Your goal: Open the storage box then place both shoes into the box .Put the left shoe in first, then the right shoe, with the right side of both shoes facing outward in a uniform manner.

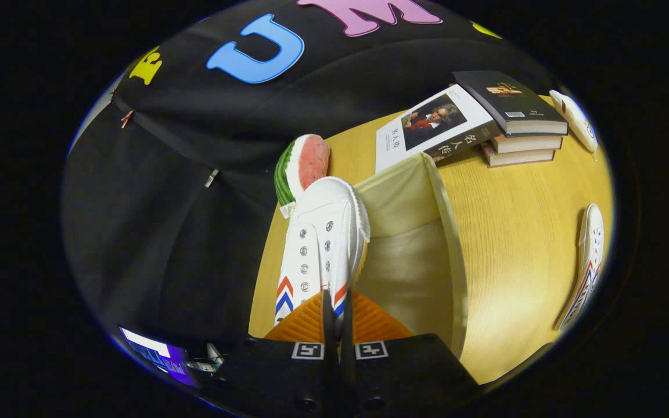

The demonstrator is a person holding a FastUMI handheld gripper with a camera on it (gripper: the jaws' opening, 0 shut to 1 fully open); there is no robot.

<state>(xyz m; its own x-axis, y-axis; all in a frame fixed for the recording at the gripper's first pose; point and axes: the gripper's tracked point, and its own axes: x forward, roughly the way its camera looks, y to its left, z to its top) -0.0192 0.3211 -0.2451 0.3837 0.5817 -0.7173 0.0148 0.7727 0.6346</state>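
Note:
My gripper [337, 310] is shut on the heel end of a white canvas shoe [323, 232] with red and blue chevrons; both fingers [311, 322] press its collar. The shoe hangs toe away from me, over the near-left rim of the open beige fabric storage box [448, 220]. The box's inside shows bare cloth beside the shoe. The second white shoe [589, 261] lies on the wooden table [514, 232] well to the right of the box, with the same red and blue marks near its heel.
A watermelon-slice toy [302, 165] sits just beyond the held shoe's toe. A stack of books [509, 116] lies past the box, with a white object [575, 119] beside it. The table's left edge runs under the shoe; a lit screen [154, 354] sits low left.

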